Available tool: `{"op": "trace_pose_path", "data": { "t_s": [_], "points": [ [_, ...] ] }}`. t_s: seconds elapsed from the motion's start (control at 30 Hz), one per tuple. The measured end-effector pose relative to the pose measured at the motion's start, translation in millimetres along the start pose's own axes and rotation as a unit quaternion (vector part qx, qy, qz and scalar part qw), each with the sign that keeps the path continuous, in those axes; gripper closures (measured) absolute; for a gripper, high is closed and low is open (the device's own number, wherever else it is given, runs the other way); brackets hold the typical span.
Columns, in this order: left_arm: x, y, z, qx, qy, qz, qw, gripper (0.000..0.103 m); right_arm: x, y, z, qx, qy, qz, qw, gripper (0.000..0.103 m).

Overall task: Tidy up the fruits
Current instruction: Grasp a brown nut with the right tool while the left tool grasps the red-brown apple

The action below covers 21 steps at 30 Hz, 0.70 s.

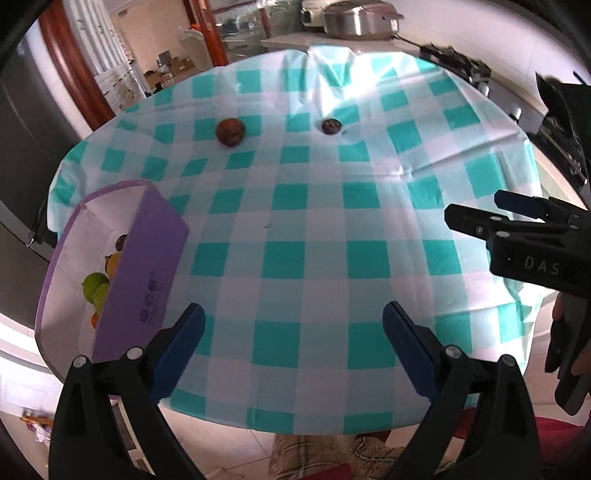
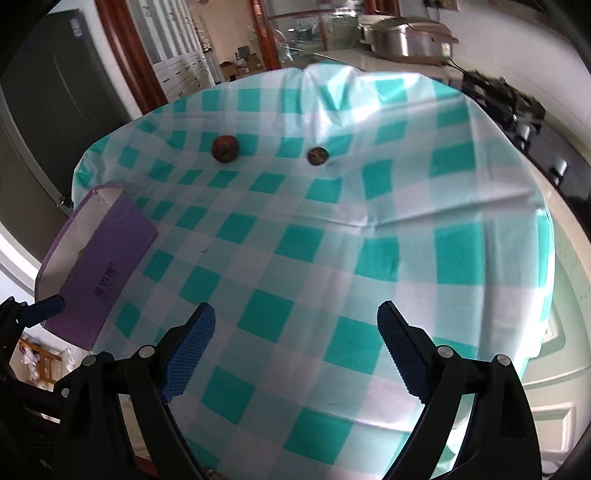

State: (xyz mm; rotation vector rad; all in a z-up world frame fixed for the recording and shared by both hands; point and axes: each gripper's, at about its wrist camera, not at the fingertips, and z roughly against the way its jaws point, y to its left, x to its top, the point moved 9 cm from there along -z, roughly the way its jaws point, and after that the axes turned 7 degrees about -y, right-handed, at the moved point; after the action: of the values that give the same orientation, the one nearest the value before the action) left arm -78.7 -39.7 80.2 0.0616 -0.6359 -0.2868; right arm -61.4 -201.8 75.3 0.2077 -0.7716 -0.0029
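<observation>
A reddish-brown round fruit and a smaller dark fruit lie on the far part of the checked tablecloth. A purple box stands at the table's left edge; inside it are green fruits, a yellow one, an orange one and a dark one. My left gripper is open and empty above the near edge, right of the box. My right gripper is open and empty; it also shows in the left wrist view at the right.
A metal cooker stands on a counter beyond the table. Dark equipment lies at the far right. A dark fridge is on the left. Tiled floor shows below the near table edge.
</observation>
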Motion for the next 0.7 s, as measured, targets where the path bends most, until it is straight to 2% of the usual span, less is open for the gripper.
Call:
{"op": "trace_pose_path", "data": {
  "t_s": [0.2, 0.33, 0.53, 0.7],
  "points": [
    [6, -12, -36, -0.015, 0.030, 0.001, 0.9994, 0.006, -10, -24, -17, -0.003, 0.016, -0.011, 1.000, 0.016],
    [22, -11, -77, -0.035, 0.048, 0.018, 0.9981, 0.006, -7, -32, -39, -0.014, 0.029, 0.002, 0.999, 0.016],
    [63, 10, -141, -0.056, 0.066, 0.048, 0.9951, 0.006, 34, -35, -95, -0.030, 0.045, 0.016, 0.998, 0.016],
    [108, 60, -201, -0.043, 0.071, 0.100, 0.9916, 0.006, 75, -16, -160, -0.031, 0.054, 0.026, 0.998, 0.016]
  ]
}}
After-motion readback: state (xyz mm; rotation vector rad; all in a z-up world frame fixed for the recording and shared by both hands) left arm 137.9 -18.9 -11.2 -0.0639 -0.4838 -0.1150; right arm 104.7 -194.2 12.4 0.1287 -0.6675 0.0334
